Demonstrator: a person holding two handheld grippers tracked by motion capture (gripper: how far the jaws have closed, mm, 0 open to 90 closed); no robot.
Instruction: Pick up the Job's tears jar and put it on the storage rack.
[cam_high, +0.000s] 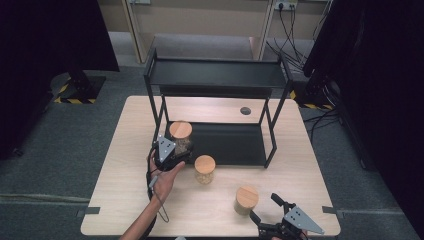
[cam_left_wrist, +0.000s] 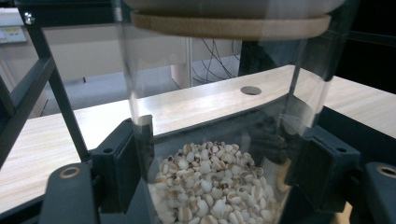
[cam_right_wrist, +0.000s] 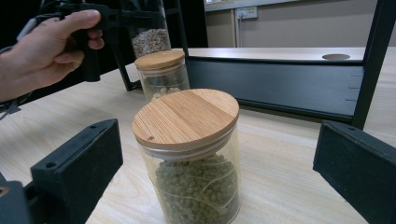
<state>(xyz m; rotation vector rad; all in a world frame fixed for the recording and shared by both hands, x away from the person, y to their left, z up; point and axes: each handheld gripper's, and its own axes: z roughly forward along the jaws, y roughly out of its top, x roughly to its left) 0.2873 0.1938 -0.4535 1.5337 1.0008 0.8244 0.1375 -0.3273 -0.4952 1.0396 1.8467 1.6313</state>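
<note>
left claw (cam_high: 172, 152) clamps a glass jar of pale grains (cam_left_wrist: 210, 186) at the black rack's lower shelf (cam_high: 230, 142); right claw (cam_right_wrist: 215, 186) stands apart around a green-bean jar (cam_right_wrist: 189, 154) on the surface (cam_high: 125, 165). smooth glass might slip, or catch the rack post (cam_high: 162, 112).

Each black, blocky plastic hand-held gripper (cam_high: 172, 156) carries a grey three-cornered plate studded with small screws, brass-ringed holes near its jaws, and a trailing dark cable (cam_high: 159, 204).
</note>
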